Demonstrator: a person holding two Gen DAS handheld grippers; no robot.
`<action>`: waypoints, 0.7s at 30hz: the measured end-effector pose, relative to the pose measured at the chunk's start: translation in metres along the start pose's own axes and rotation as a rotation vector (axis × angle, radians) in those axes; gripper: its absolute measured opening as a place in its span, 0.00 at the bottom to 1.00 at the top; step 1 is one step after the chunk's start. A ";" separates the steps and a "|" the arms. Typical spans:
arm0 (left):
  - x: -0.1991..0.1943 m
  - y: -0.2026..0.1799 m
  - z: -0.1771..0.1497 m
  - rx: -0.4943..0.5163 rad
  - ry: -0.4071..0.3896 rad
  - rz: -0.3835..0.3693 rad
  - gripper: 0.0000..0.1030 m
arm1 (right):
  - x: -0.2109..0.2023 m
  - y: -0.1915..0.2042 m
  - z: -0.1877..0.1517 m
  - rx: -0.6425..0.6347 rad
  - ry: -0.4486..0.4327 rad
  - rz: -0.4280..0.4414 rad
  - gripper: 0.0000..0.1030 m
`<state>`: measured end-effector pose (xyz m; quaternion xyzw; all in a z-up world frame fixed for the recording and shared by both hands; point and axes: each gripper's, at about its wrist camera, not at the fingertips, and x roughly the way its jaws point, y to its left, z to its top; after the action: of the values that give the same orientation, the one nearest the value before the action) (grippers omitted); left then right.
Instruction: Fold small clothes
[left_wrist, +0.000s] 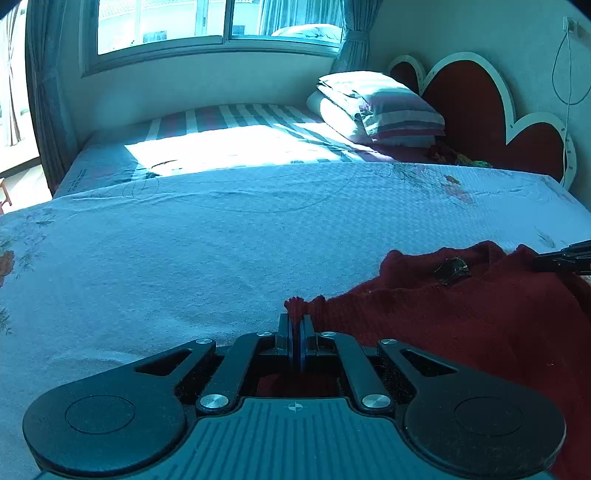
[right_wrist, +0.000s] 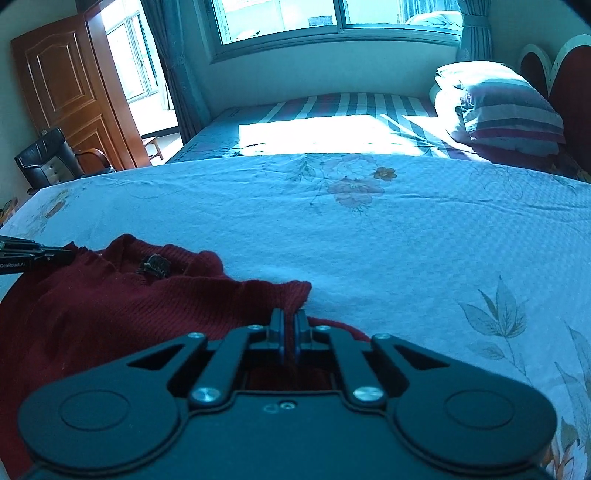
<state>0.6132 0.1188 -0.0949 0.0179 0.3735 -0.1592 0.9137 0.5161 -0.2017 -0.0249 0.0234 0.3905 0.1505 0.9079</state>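
A: While both tools sit low over the bed, the left gripper (left_wrist: 296, 325) has its jaws pressed together on the left corner of the dark red knitted garment (left_wrist: 461, 317), with a tuft of ribbed edge poking up past the tips.

B: Same on my side. The right gripper (right_wrist: 289, 321) is clamped on the opposite corner of the garment, fabric pinched between the pads. The knit lies bunched on the floral bedspread (right_wrist: 388, 240), close to the near edge.

A: Its neckline faces away from us, with a small dark label (left_wrist: 452, 270) just inside it. What worries you?

B: Each bite looks shallow, right at the hem. If the hands lift unevenly, I think the loose knit could slip out of one side, and the fold would come out skewed.

A: Stretch, too. Pull the corners apart and the ribbing may distort, or the bedspread may drag along and wrinkle.

B: Farther off nothing interferes: the striped sheet (left_wrist: 240, 118), the stacked pillows (left_wrist: 384, 107) against the heart-shaped headboard (left_wrist: 469, 103), then the window (right_wrist: 332, 18).
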 end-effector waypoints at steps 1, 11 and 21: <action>0.000 0.000 0.001 0.003 0.005 -0.001 0.02 | 0.001 -0.001 0.000 0.000 0.005 0.002 0.08; 0.002 0.004 0.003 0.007 0.009 -0.044 0.02 | 0.008 0.003 0.003 -0.020 0.024 0.026 0.06; -0.034 0.016 0.016 -0.043 -0.192 -0.076 0.02 | -0.025 0.004 0.016 -0.014 -0.145 0.001 0.05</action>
<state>0.6062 0.1412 -0.0608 -0.0313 0.2878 -0.1869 0.9388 0.5104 -0.2041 0.0045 0.0282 0.3229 0.1516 0.9338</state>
